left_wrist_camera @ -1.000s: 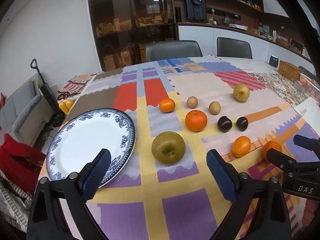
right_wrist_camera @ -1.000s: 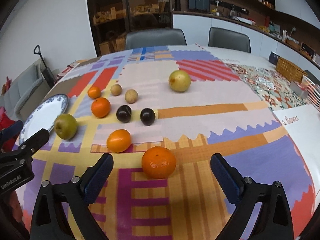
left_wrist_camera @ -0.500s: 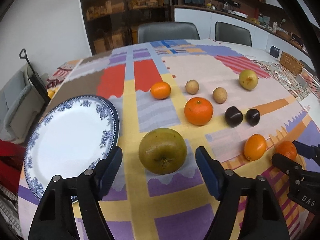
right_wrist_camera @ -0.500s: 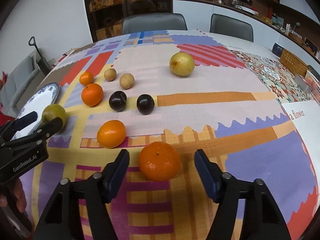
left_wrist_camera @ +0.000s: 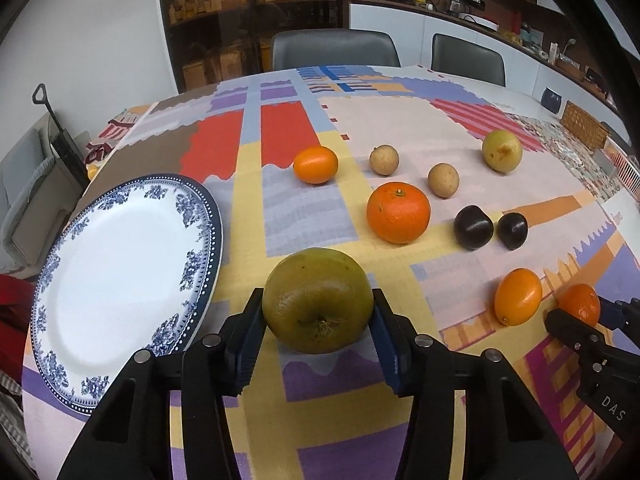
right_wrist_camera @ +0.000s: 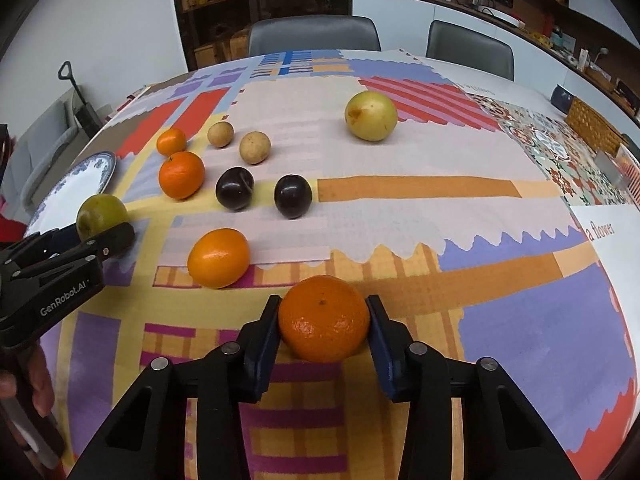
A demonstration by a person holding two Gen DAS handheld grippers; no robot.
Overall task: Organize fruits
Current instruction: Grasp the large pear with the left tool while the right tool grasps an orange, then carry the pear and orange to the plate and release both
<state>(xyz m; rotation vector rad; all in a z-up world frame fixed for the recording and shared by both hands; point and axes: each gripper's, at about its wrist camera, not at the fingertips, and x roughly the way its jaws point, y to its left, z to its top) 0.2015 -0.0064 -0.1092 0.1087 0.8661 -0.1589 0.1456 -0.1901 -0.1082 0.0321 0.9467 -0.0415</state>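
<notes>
A large green-brown fruit [left_wrist_camera: 316,300] sits on the patchwork cloth just right of the blue-and-white plate [left_wrist_camera: 120,280]. My left gripper [left_wrist_camera: 318,320] is closing around it, and both blue pads touch its sides. In the right wrist view a mandarin [right_wrist_camera: 324,320] lies near the table's front edge. My right gripper [right_wrist_camera: 323,330] is closing on it, with the pads against both flanks. The left gripper's fingers [right_wrist_camera: 116,240] show there too, beside the green fruit [right_wrist_camera: 100,212].
Other fruit lies on the cloth: a big orange [left_wrist_camera: 398,212], two small oval oranges [left_wrist_camera: 315,165] [left_wrist_camera: 518,297], two dark plums [left_wrist_camera: 473,221], two small brown fruits [left_wrist_camera: 384,160] and a yellow-green fruit [left_wrist_camera: 502,150]. Chairs [left_wrist_camera: 334,46] stand behind the table, and a wicker basket [left_wrist_camera: 584,124] is at far right.
Both grippers dropped forward toward the table and narrowed from wide open. The left one now hugs the green fruit and the right one hugs the mandarin.
</notes>
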